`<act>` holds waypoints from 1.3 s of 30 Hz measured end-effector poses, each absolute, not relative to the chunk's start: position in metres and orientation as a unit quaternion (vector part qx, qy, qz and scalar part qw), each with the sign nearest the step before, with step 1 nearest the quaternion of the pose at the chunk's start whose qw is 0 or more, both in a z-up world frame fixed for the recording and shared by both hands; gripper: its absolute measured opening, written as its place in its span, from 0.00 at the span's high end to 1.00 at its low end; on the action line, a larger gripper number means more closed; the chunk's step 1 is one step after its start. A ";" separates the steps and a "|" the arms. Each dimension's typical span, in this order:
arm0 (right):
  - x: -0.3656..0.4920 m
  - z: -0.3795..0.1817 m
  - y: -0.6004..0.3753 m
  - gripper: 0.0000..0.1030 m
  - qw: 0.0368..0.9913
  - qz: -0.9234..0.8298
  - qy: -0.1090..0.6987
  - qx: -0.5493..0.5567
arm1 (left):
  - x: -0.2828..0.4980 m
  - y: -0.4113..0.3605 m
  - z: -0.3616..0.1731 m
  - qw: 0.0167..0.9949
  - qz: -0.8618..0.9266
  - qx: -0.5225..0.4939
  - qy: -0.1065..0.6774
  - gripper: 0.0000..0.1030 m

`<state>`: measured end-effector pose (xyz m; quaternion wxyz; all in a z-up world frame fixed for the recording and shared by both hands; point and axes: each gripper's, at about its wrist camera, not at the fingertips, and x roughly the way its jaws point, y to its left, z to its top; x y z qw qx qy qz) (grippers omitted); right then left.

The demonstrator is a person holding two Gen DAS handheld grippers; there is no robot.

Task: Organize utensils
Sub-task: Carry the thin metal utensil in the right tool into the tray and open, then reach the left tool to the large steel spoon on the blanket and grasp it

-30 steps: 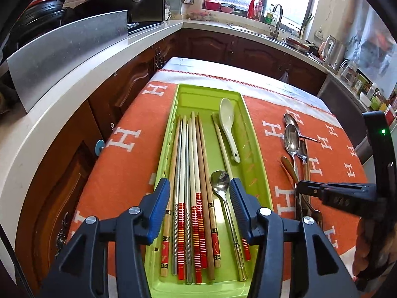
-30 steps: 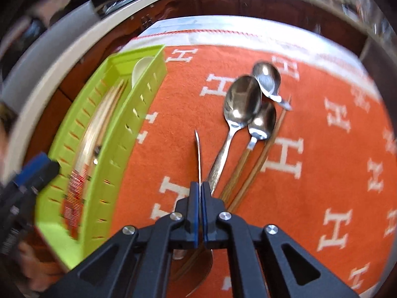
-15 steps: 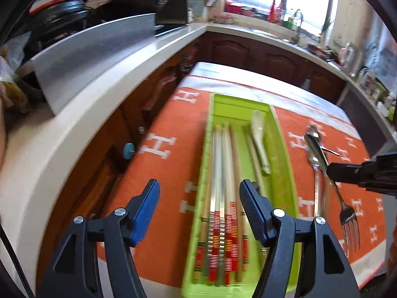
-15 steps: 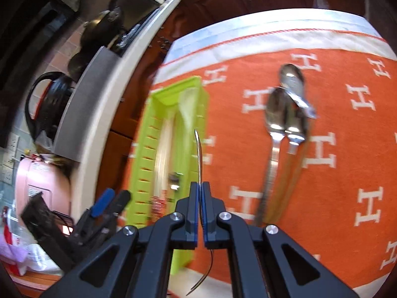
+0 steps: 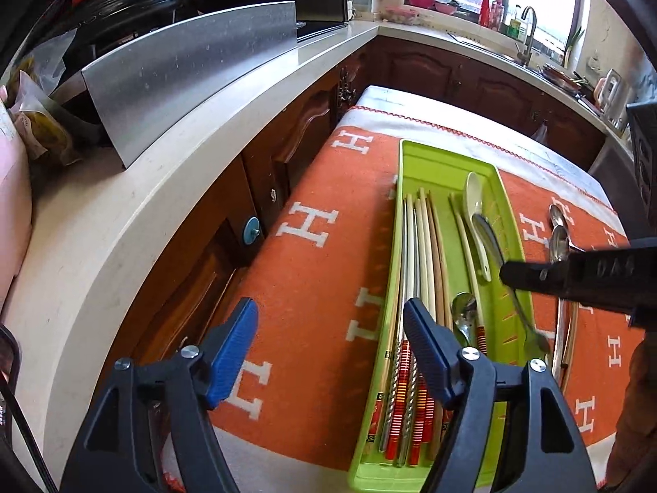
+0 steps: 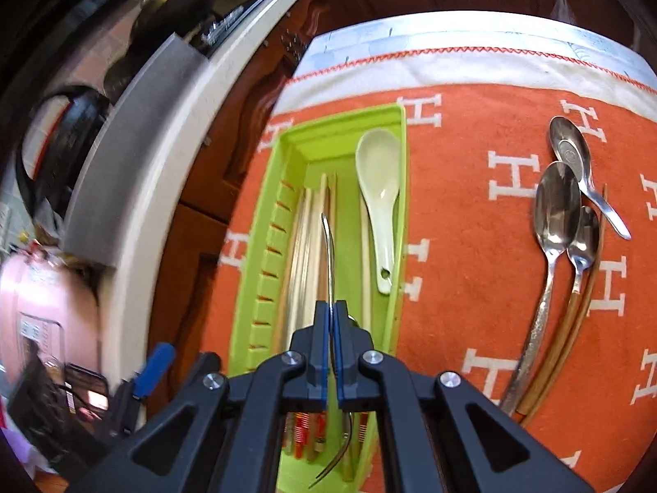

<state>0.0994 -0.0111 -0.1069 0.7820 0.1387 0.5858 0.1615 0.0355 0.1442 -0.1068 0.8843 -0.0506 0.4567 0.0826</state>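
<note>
- The fork point(image 6: 329, 246) is sitting edge-on between the right gripper point(image 6: 331, 320) jaws, which are pinching its handle; the handle is running forward past the fingertips and the curved tine end is trailing back under the gripper body (the tines show only as a thin curve there).
- From the left wrist view the fork is hanging above the right side of the green tray point(image 5: 447, 160), slanting along the tray's length, with the right gripper point(image 5: 509, 273) reaching in from the right.
- The left gripper point(image 5: 330, 328) is hovering with its jaws spread wide and nothing between them, its right finger over the tray's chopsticks and its left finger over the orange cloth point(image 5: 312, 271).
- Inside the tray, one white ceramic spoon point(image 6: 377, 189) is lying along the right wall, one metal spoon point(image 5: 463, 316) is lying nearer the camera, and a bundle of chopsticks point(image 5: 423, 246) is filling the left side (too overlapped for a sure count).
- On the cloth to the right of the tray, well apart from it, three metal spoons point(image 6: 554, 213) are lying overlapped, with what looks like a pair of brown chopsticks point(image 6: 575, 320) beside them.
- The cloth is covering a table that stands just beside a pale kitchen counter point(image 5: 135, 189).
</note>
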 end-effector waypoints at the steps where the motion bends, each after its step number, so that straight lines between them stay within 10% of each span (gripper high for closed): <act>1: 0.098 -0.109 -0.008 0.98 0.780 0.162 0.591 0.122 | 0.037 0.144 -0.107 0.883 0.083 -0.050 0.458 0.31; 39: 0.032 -0.104 -0.171 0.97 0.850 0.069 0.500 0.153 | 0.056 0.002 -0.093 0.875 -0.029 0.037 0.481 0.24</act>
